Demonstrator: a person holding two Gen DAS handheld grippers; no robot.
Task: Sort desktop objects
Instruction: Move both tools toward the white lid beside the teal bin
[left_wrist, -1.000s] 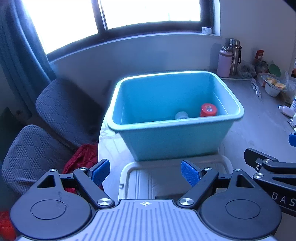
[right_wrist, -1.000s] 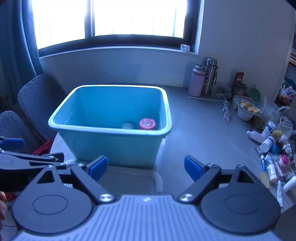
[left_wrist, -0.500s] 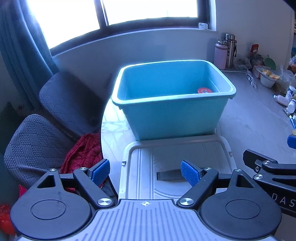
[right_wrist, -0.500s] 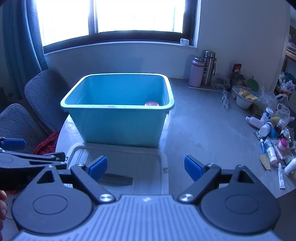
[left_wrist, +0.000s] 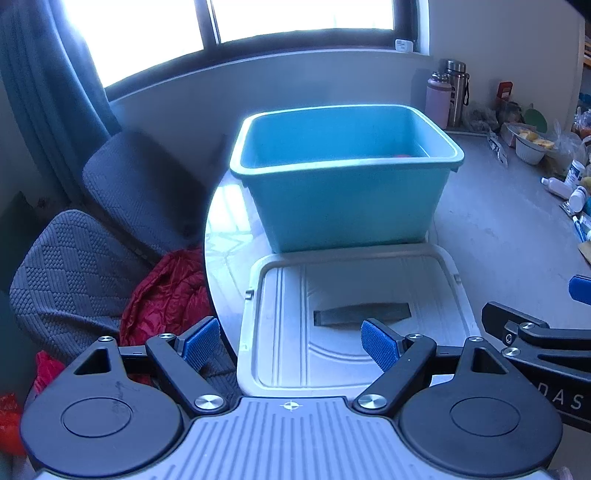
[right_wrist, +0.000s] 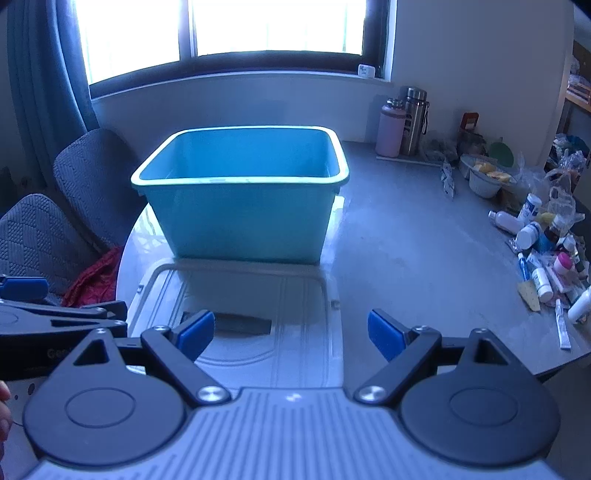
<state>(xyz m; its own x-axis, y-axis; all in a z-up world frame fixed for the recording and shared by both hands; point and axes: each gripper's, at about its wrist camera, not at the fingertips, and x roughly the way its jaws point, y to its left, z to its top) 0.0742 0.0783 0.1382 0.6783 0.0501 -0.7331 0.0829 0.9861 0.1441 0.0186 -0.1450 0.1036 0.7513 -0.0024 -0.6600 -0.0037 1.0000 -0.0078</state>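
- Left gripper (left_wrist: 291, 341) fills the bottom of its view, blue pads spread wide and holding nothing; it hangs over the near left edge of the lid (left_wrist: 354, 325).
- Right gripper (right_wrist: 291, 334) is likewise wide and holding nothing, low in its frame, over the lid's right part.
- The pale lid lies flat on the counter (right_wrist: 413, 258), mid-frame, its far edge against the tub (left_wrist: 347, 192).
- The teal tub stands upright at frame centre; a sliver of something red (left_wrist: 402, 156) shows inside by the right wall, too little to name.
- The clutter of small bottles (right_wrist: 546, 251) lies at the right edge of the right view, well apart from the tub.
- Two flasks (right_wrist: 404, 122) stand upper right by the wall.
- Chairs (left_wrist: 110, 221) sit at left.
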